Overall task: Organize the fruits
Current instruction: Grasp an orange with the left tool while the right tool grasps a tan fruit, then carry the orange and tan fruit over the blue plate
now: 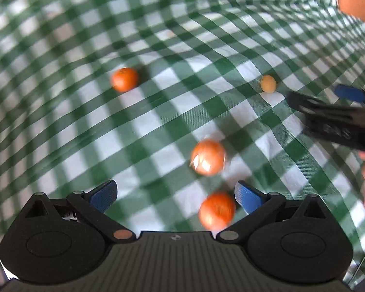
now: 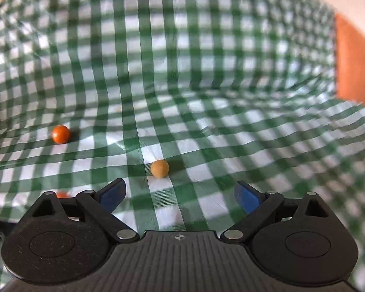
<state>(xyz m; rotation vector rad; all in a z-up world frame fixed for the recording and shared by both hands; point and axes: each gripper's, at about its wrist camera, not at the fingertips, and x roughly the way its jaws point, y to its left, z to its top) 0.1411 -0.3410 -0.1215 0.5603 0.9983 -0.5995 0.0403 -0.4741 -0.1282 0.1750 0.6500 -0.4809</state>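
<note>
Both grippers are seen with jaws wide apart, and nothing is held. The left gripper [image 1: 175,196] hangs over the desk's green and white checked cloth [image 1: 60,48]. Two round orange fruits [image 1: 208,157] [image 1: 217,210] lie near its jaws, blurred. A third orange fruit [image 1: 124,79] lies farther off. A small round tan fruit [image 2: 159,168] sits just ahead of the right gripper [image 2: 180,194]. No writing can be read.
</note>
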